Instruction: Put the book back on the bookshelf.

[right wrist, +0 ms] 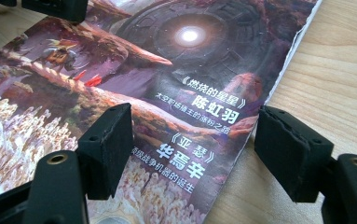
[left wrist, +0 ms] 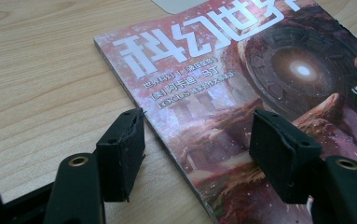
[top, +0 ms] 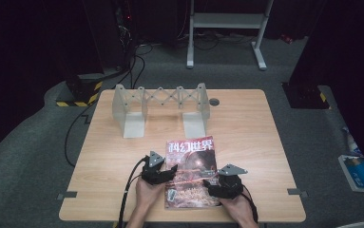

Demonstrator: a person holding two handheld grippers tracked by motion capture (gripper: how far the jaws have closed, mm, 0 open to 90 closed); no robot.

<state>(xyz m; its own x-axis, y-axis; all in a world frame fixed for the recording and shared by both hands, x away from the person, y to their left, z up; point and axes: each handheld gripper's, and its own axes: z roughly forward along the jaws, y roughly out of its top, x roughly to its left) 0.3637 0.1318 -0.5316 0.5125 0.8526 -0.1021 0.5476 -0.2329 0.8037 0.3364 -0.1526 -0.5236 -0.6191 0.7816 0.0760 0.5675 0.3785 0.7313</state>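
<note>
A thin magazine with a glossy reddish cover [top: 191, 173] lies flat on the light wooden worktop [top: 246, 126], near its front edge, between the person's two hands. The left tool [top: 170, 174] is at the magazine's left long edge, the spine side, in the lower half of the cover. In the left gripper view the left tool [left wrist: 197, 149] stands open: one jaw is over the bare wood just beside the spine and the other is over the cover, so the edge of the magazine [left wrist: 241, 88] runs between them, and the pads do not press on it. The right tool [top: 209, 185] is at the right long edge near the lower corner. In the right gripper view the right tool [right wrist: 195, 149] is open too, with one jaw above the printed cover and the other above the wood, and the loose page edge of the magazine [right wrist: 167, 84] passes between them without being clamped. The cover shows large white Chinese characters at the top, a round glowing ring in a dark sky, reddish rocks and pale coral-like shapes lower down, with smaller white text lines on the right side. Behind the magazine, well apart from it, stands a grey folding bookstand with a scissor lattice [top: 160, 107].
</note>
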